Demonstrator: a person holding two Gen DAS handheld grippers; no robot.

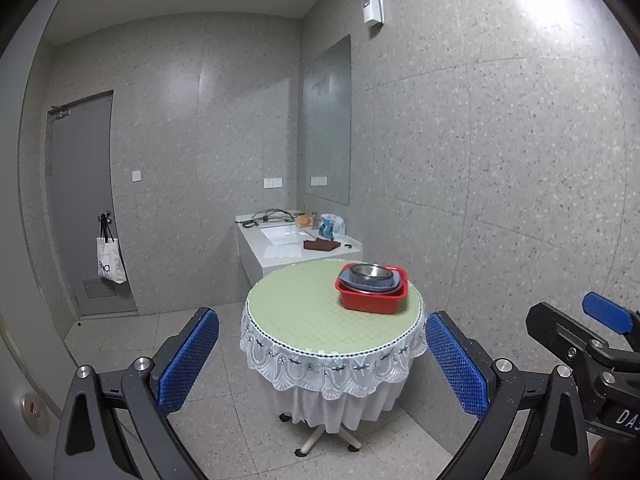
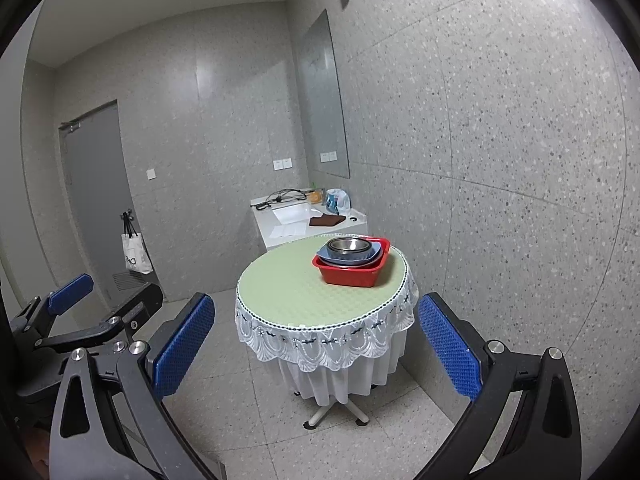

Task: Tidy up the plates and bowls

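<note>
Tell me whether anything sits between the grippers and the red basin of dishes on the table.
Nothing visible does. Left gripper and right gripper are open, short of the round table; only bare tabletop lies before the red basin.

White tote bag (image 1: 110, 260) on the door, left of the fingers: partly legible print. Right gripper (image 1: 624, 416) body: "DA", cut off.
</note>
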